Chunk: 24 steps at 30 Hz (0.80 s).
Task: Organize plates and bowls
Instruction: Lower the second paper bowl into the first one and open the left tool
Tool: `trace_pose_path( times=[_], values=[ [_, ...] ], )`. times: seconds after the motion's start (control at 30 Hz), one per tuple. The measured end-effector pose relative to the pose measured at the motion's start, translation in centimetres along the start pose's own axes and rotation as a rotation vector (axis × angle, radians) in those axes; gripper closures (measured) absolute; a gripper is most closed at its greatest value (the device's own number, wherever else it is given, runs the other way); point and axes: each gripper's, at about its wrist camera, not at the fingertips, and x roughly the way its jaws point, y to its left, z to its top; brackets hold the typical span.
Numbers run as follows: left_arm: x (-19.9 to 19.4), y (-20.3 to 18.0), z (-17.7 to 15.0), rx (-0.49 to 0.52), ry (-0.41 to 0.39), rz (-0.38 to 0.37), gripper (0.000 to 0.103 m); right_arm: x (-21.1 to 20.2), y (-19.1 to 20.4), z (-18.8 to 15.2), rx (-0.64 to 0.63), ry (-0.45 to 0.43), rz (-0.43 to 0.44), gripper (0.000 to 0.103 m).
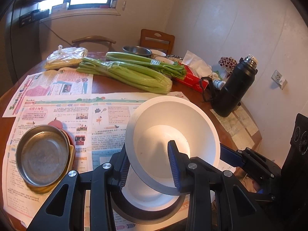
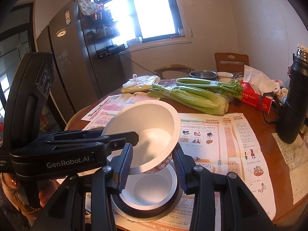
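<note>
Two handheld grippers carry one white bowl (image 1: 173,134) above a round wooden worktop (image 1: 192,98) spread with newspaper (image 1: 63,115); the left gripper (image 1: 150,165) is clamped on the bowl's near rim, one blue pad inside the wall and one outside, while the right gripper (image 2: 152,165) pinches the opposite side of the same rim, its pads closed narrow on the wall, whose outer face shows a red pattern; the bowl hangs tilted, its mouth tipped toward the cameras, directly over a second white bowl (image 2: 152,190) that sits inside a dark ring on the paper; off to the left, a stack of shallow metal plates (image 1: 42,154) rests on the newspaper; bundles of celery (image 1: 130,73), a red tissue box (image 1: 190,79), a black flask (image 1: 234,90) and more bowls (image 1: 137,51) crowd the far side; judging by the layout, the step in hand is nesting the lifted bowl into the one below; the next move appears to call for levelling the tilted bowl, centring it over the lower rim, lowering both hands together, and only then easing both grips off so the rims seat without a knock
</note>
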Motion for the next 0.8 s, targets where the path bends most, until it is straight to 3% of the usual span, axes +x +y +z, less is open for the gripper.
trace_pose_path(
  times=[0.8],
  values=[
    [1.6,0.4,-2.7,-0.032,0.041,0.024,0.066,0.7,0.0,-2.4,-0.011,0.071,0.015,0.060]
  ],
)
